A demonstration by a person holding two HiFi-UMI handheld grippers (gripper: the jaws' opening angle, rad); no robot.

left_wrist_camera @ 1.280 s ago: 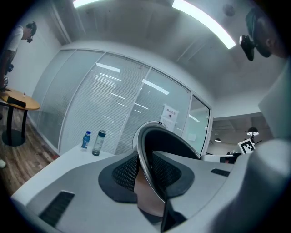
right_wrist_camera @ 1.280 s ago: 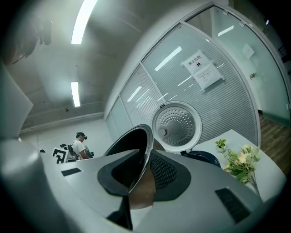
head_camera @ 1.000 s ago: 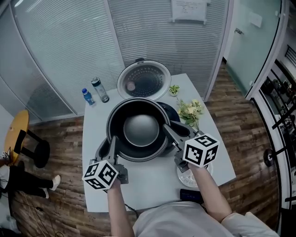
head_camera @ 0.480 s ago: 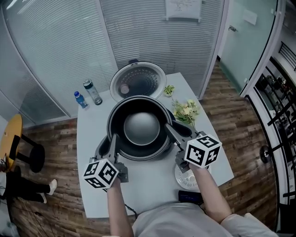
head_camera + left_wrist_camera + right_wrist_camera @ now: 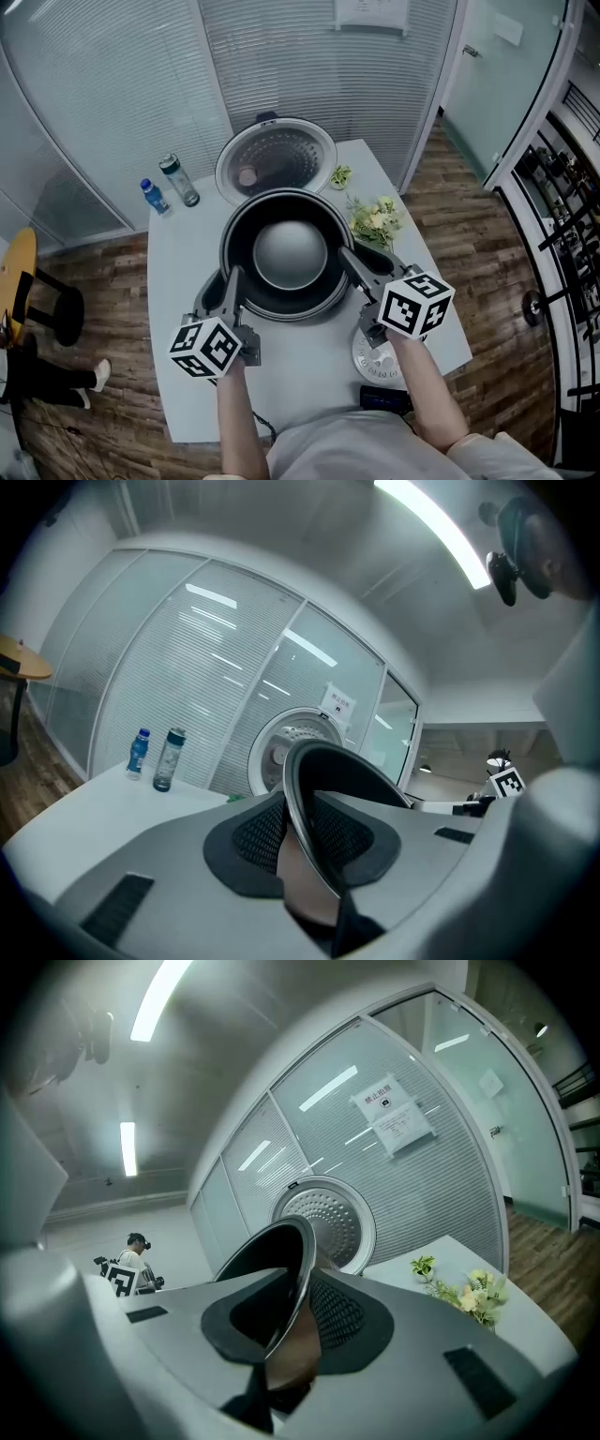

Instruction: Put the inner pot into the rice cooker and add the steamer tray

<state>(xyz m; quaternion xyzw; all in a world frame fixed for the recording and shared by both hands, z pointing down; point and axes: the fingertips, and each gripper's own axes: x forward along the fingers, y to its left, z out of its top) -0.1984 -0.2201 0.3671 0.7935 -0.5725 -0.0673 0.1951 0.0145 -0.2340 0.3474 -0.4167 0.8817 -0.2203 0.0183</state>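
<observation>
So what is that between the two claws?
The inner pot: the left claw and the right claw each pinch its rim on opposite sides, plain in the head view and both gripper views.

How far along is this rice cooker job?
Done: the cooker's lid stands open. In hand: left gripper and right gripper both clamp the inner pot by its rim, holding it over the cooker body. Left: seating the pot, then adding the steamer tray, which lies on the table.

No wording can be read. A paper notice [image 5: 395, 1121] is fixed to the glass wall [image 5: 450, 1180], but its print cannot be made out. The label on the blue-capped bottle [image 5: 152, 196] is likewise illegible.
</observation>
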